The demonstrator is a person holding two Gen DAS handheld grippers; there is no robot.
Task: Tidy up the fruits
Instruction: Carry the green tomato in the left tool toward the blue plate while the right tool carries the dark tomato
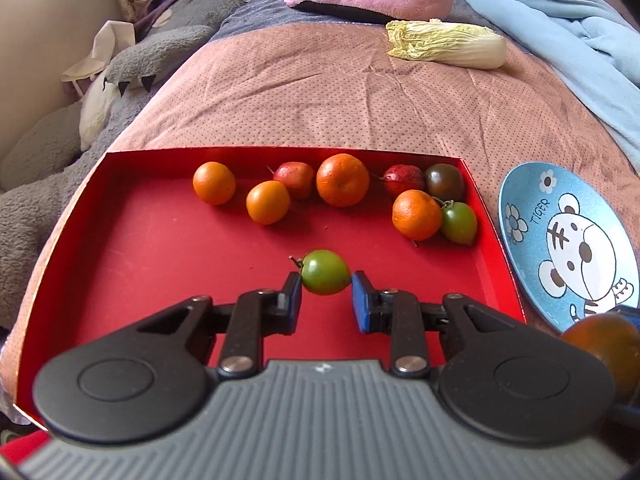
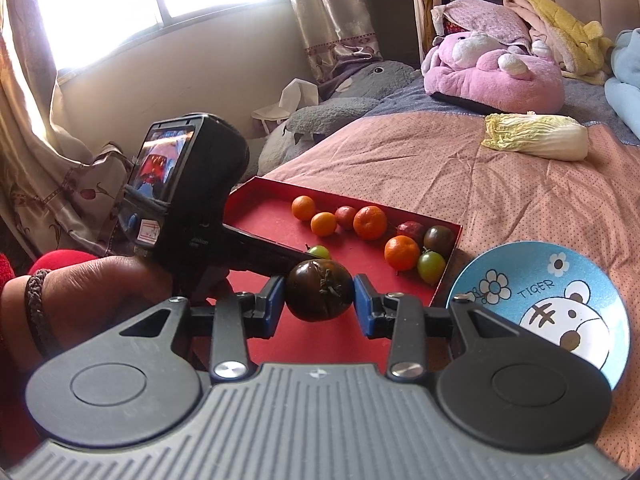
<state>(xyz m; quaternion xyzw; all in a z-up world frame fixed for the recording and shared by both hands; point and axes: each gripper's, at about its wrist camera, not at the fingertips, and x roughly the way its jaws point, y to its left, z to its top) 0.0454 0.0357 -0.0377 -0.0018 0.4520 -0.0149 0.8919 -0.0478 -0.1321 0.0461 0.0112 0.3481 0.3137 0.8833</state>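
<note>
Above the red tray (image 1: 120, 240), the left gripper (image 1: 326, 294) clenches a green tomato (image 1: 325, 272) by its tips only — it may slip. The right gripper (image 2: 320, 300) grasps a dark tomato (image 2: 319, 290); the plate (image 2: 600, 280) lies beside the tray — the 2 grippers could collide.

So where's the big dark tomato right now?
The dark tomato is clamped in the right gripper, held over the near part of the red tray, just left of the blue tiger plate.
</note>
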